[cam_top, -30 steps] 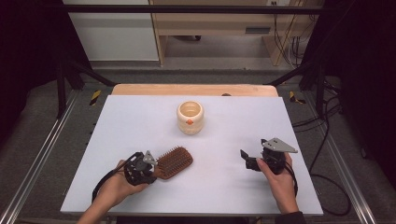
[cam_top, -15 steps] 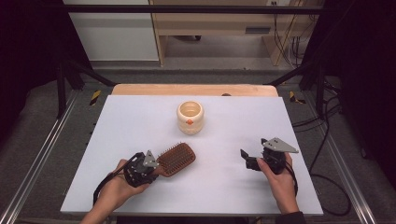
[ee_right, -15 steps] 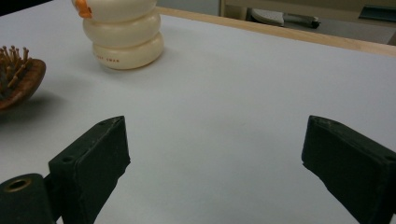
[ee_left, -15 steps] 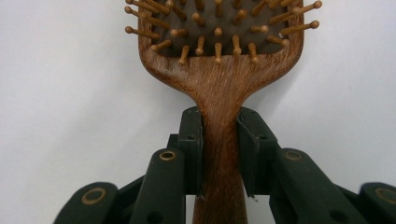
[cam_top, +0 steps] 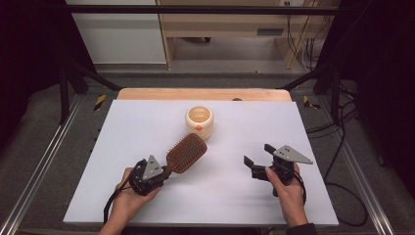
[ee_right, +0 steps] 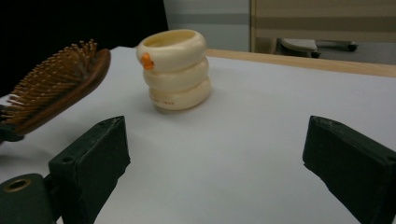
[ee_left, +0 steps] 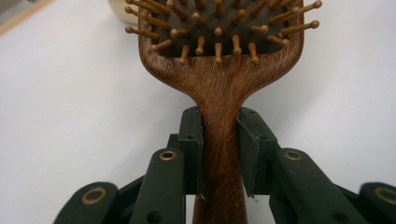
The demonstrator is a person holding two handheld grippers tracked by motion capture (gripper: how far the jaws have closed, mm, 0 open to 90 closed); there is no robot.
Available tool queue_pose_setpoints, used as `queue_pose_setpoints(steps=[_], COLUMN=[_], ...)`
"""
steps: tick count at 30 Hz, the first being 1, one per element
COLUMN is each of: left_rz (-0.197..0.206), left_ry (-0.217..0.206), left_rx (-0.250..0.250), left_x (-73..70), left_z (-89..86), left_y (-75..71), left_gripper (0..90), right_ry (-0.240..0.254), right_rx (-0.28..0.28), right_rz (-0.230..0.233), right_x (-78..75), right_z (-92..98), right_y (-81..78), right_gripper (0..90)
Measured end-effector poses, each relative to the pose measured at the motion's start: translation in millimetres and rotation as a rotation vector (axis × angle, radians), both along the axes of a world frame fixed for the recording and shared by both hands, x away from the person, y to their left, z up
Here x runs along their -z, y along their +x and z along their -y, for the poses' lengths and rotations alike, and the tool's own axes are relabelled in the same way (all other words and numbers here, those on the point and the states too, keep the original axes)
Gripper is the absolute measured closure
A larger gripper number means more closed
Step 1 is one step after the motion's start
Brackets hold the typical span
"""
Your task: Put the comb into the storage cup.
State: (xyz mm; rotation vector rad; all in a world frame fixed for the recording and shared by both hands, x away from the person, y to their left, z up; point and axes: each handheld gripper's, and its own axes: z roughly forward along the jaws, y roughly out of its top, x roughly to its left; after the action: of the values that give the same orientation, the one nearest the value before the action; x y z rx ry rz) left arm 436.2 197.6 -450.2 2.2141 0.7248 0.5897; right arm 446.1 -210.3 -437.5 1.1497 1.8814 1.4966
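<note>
One wooden paddle hairbrush (ee_left: 219,70), round-tipped bristles, beside ribbed cream cup (cam_top: 199,122).

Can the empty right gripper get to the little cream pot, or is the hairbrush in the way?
Probably yes. The right gripper is open and holds nothing, and bare table lies between it and the cream pot. The hairbrush is held off to the side by the left gripper, out of that path.

Table surface: white top on a wooden board.
The white table (cam_top: 147,127) carries one cream ribbed cup (cam_top: 199,122), upright, near the far edge, an orange mark on its side.
</note>
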Motion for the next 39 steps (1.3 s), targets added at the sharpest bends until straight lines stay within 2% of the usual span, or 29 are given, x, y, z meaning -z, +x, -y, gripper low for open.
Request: queue_pose_setpoints(steps=[5,10,12,16,19,23,25,27,31,37,39], left_rz=[0.065,0.106,0.121,0.144,0.151,0.160,0.155,0.167,0.195,0.213,0.218], left_ry=[-0.044,-0.121,-0.145,-0.201,-0.202,-0.220,-0.236,-0.235,-0.244,-0.258,-0.276], left_rx=[-0.004,-0.039,-0.053,-0.083,-0.088,-0.097,-0.097,-0.093,-0.095,-0.100,-0.102], left_x=[-8.7,-12.4,-12.0,-11.6,-11.0,-9.0,-8.6,-9.2,-11.7,-13.0,-13.9], left_z=[-8.0,-20.5,-24.7,-30.1,-30.3,-30.4,-30.5,-29.9,-29.1,-32.6,-32.6], left_y=[0.0,-2.1,-3.6,-4.1,-4.6,-7.8,-9.4,-11.2,-14.2,-16.7,-17.2], left_gripper=[72.2,72.2,72.2,72.2,72.2,72.2,72.2,72.2,72.2,72.2,72.2], right_ry=[0.068,0.088,0.081,0.102,0.127,0.125,0.136,0.153,0.150,0.159,0.161], right_rx=[-0.038,-0.076,-0.092,-0.099,-0.104,-0.100,-0.093,-0.091,-0.115,-0.133,-0.143], right_rz=[0.017,0.013,0.013,0.013,0.008,-0.003,-0.006,-0.007,-0.008,-0.010,-0.009], right_x=[-4.3,-4.2,-4.2,-4.7,-4.9,-4.5,-5.3,-6.5,-8.7,-11.8,-12.4], right_z=[-15.8,-29.0,-33.9,-38.6,-41.6,-45.7,-47.3,-50.7,-61.4,-78.0,-82.9], right_y=[0.2,0.5,-1.1,-1.9,-1.2,-2.2,-4.0,-5.9,-7.9,-9.6,-10.9], right_gripper=[7.5,7.7,7.6,7.1,6.8,6.3,6.2,5.8,4.4,4.3,4.6])
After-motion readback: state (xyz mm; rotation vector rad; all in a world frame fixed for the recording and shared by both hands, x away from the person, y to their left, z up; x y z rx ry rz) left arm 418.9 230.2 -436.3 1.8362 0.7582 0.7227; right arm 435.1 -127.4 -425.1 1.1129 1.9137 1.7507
